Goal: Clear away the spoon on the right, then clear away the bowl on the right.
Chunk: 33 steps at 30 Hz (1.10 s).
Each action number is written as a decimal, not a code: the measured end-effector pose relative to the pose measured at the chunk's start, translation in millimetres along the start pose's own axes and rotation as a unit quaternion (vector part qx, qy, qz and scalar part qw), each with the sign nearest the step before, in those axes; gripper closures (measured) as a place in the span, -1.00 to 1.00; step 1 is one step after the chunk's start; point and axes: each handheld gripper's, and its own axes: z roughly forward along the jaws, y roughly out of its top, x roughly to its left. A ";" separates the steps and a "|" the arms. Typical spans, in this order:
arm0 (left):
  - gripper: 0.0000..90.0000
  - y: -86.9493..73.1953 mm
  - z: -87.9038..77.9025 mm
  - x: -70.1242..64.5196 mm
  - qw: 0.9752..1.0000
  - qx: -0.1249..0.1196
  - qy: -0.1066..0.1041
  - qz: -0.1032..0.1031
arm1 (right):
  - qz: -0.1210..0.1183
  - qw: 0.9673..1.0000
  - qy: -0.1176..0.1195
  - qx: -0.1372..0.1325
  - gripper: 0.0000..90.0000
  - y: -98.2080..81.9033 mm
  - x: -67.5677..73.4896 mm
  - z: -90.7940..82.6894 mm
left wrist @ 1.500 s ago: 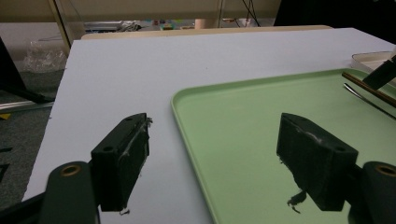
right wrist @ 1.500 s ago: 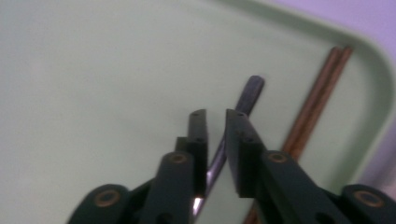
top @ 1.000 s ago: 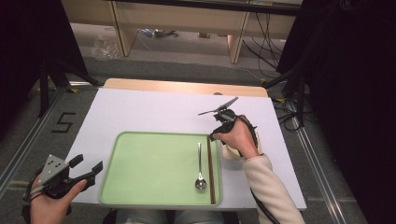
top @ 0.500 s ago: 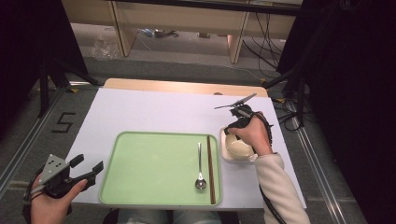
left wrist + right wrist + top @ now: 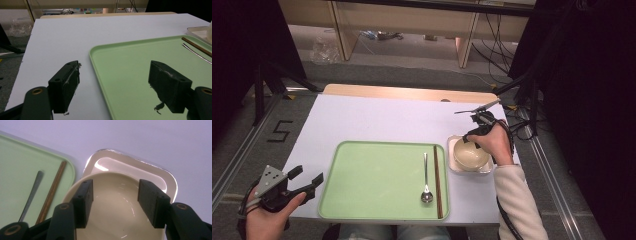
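A cream bowl [image 5: 469,154] [image 5: 112,205] stands in a small white rectangular dish [image 5: 484,170] [image 5: 130,167] just right of the green tray [image 5: 377,180] [image 5: 22,157]. My right gripper [image 5: 468,140] [image 5: 115,187] hovers over the bowl's near side, its jaws open and apart from the rim. A metal spoon [image 5: 425,177] [image 5: 32,190] and brown chopsticks [image 5: 437,180] [image 5: 52,190] lie side by side along the tray's right edge. My left gripper [image 5: 307,176] [image 5: 113,75] rests open at the tray's front left corner [image 5: 100,50], with nothing between its jaws.
A white sheet [image 5: 377,120] covers the table, and a wooden edge [image 5: 407,92] shows at the far side. Cables [image 5: 522,130] trail off the right side near my right hand. The floor at the left bears a taped "5" [image 5: 279,131].
My right hand has shifted to the right and slightly up, uncovering the bowl and its dish. The left gripper has stayed where it was.
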 end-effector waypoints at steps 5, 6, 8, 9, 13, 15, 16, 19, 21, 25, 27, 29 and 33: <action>-0.45 -0.3 -0.4 0.8 1.000 0.002 0.003 -0.003 | 0.018 1.000 -0.011 0.002 0.02 -0.1 -3.9 -3.4; -0.45 -0.4 -0.5 0.7 1.000 0.002 0.003 -0.003 | 0.007 1.000 -0.012 0.000 0.02 0.2 -7.8 -2.8; -0.45 -0.5 -0.7 0.4 1.000 0.000 0.004 -0.003 | 0.005 1.000 -0.015 0.002 0.02 -0.2 -11.6 -3.5; -0.45 -0.4 -1.1 0.2 1.000 0.001 0.005 -0.003 | 0.007 1.000 -0.022 0.002 0.02 -0.8 -12.6 -3.8; -0.46 -0.1 -1.2 0.1 1.000 0.001 0.005 0.000 | 0.003 0.999 -0.036 0.021 0.01 -3.0 -16.8 1.0; -0.46 0.1 -2.1 0.2 1.000 0.000 0.007 0.001 | -0.013 0.999 -0.037 0.023 0.01 -4.3 -19.6 6.4; -0.46 0.0 -2.3 1.3 1.000 -0.001 0.005 0.001 | -0.008 0.999 -0.037 0.036 0.01 -2.9 -19.7 6.9; -0.46 0.4 -2.7 2.7 1.000 -0.001 0.007 -0.002 | -0.026 0.997 -0.049 0.053 0.04 -4.8 -23.3 10.7; -0.46 1.2 -1.6 1.4 1.000 -0.004 0.004 0.003 | -0.029 0.997 -0.049 0.053 0.06 -6.7 -25.1 13.9; -0.46 1.3 -0.6 0.7 1.000 -0.002 0.003 0.004 | -0.058 0.995 -0.042 0.063 0.19 -9.3 -36.1 21.5; -0.46 1.1 -1.0 1.2 1.000 -0.003 0.003 0.001 | -0.015 0.996 -0.041 0.080 0.24 -11.2 -34.7 23.0; -0.46 1.2 -1.3 1.7 1.000 -0.003 0.003 0.002 | -0.012 0.995 -0.038 0.089 0.27 -11.5 -36.5 25.7; -0.46 1.3 -1.1 0.9 1.000 -0.003 0.003 0.001 | -0.006 0.995 -0.031 0.090 0.38 -13.7 -38.5 31.8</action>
